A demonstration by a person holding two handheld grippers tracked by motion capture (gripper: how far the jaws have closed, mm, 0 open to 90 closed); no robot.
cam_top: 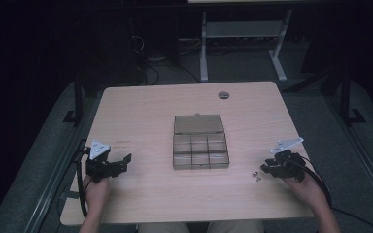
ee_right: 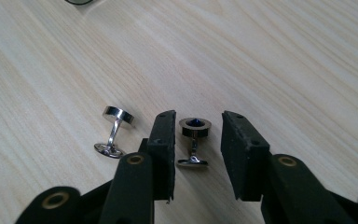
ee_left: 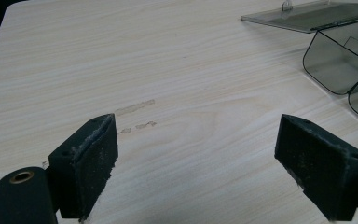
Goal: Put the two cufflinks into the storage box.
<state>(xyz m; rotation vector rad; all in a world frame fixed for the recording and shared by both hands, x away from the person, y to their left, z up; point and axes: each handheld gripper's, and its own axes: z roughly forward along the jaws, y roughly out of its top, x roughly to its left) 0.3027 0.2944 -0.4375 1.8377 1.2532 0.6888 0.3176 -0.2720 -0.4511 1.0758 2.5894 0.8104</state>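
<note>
Closing our right hand-held gripper (ee_right: 198,140), half-open and gripping nothing, we should centre its pads on the cufflink (ee_right: 194,140) standing between them.

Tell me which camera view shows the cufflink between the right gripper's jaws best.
The right gripper view: the cufflink stands large between the jaws of the right gripper, its round dark-centred head and bar plain, with no pad visibly touching it. The high view gives it as a tiny speck on the table.
</note>
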